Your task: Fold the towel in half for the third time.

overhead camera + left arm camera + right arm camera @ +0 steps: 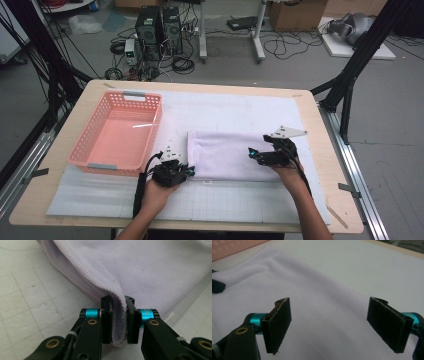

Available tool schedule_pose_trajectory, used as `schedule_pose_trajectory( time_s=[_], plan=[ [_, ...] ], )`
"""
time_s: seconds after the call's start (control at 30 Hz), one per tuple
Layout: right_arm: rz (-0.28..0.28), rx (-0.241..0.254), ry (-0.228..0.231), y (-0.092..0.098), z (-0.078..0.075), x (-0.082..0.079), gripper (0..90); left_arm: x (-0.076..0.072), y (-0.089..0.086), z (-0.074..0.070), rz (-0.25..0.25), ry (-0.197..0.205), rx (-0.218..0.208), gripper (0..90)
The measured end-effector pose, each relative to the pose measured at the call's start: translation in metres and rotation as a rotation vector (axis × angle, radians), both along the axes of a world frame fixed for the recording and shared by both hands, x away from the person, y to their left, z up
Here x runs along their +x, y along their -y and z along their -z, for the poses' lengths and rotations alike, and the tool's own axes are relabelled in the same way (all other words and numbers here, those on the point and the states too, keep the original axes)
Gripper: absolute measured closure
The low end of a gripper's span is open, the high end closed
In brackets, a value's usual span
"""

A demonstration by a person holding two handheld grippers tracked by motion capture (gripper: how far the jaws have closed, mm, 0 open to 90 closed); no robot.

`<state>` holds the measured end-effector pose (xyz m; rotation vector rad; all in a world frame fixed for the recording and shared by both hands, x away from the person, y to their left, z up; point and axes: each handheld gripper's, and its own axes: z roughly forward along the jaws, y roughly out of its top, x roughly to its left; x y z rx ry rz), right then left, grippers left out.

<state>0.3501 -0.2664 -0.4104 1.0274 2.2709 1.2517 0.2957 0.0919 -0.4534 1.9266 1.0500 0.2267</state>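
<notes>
Left gripper (117, 315) clamped on lilac towel (140, 270) hem (seen close up), right gripper (329, 325) spread wide above it, pink basket (116, 131) beside, white gridded mat (225, 200), cluttered floor beyond.

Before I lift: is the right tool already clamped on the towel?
No: the right tool has its jaws wide apart above the lavender towel, gripping nothing.

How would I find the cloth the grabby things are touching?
Look at the wooden table with the white mat. Right of the pink basket lies a folded pale lilac towel. It is the only soft cloth there, and the left gripper pinches its near corner.
</notes>
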Motion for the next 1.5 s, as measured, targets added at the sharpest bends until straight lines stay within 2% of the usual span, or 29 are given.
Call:
schedule_pose_trajectory(
  time_s=[0.1, 0.17, 0.37, 0.63, 0.73, 0.8, 0.9, 1.03, 1.17, 1.23, 1.33, 1.4, 1.5],
  plan=[
    [-0.050, -0.009, -0.022, -0.019, -0.001, 0.016, 18.5, -0.001, 0.001, -0.001, -0.008, 0.017, 0.007, 78.9],
    [-0.080, -0.016, -0.056, -0.033, -0.001, 0.026, 19.5, -0.002, 0.001, -0.001, -0.012, 0.017, -0.002, 79.1],
    [-0.125, -0.025, -0.066, -0.063, -0.003, 0.050, 22.2, -0.002, 0.000, -0.001, -0.015, 0.018, -0.008, 79.3],
    [-0.200, -0.085, -0.097, -0.112, 0.003, 0.080, 24.8, -0.002, -0.003, 0.000, -0.029, -0.005, -0.034, 79.1],
    [-0.226, -0.112, -0.118, -0.130, 0.006, 0.087, 30.6, -0.002, -0.003, 0.000, -0.035, -0.006, -0.038, 79.2],
    [-0.259, -0.108, -0.109, -0.137, 0.009, 0.091, 36.5, -0.002, -0.004, 0.000, -0.034, -0.009, -0.038, 79.2],
    [-0.271, -0.133, -0.149, -0.149, 0.017, 0.094, 36.9, -0.002, -0.004, 0.000, -0.035, -0.011, -0.040, 79.4],
    [-0.306, -0.143, -0.155, -0.164, 0.021, 0.098, 41.6, -0.003, -0.005, -0.001, -0.039, -0.014, -0.044, 79.5],
    [-0.338, -0.193, -0.157, -0.179, 0.023, 0.100, 51.1, -0.002, -0.007, -0.001, -0.043, -0.016, -0.046, 79.8],
    [-0.344, -0.185, -0.172, -0.181, 0.024, 0.101, 58.4, -0.002, -0.008, -0.001, -0.046, -0.018, -0.048, 79.8],
    [-0.359, -0.178, -0.187, -0.180, 0.023, 0.100, 75.0, -0.002, -0.009, -0.001, -0.047, -0.020, -0.048, 80.4],
    [-0.356, -0.184, -0.186, -0.180, 0.021, 0.098, 78.7, -0.002, -0.009, -0.003, -0.046, -0.015, -0.046, 81.1],
    [-0.355, -0.149, -0.187, -0.178, 0.018, 0.098, 80.4, -0.004, -0.010, -0.009, -0.049, 0.001, -0.054, 81.4]
  ],
)
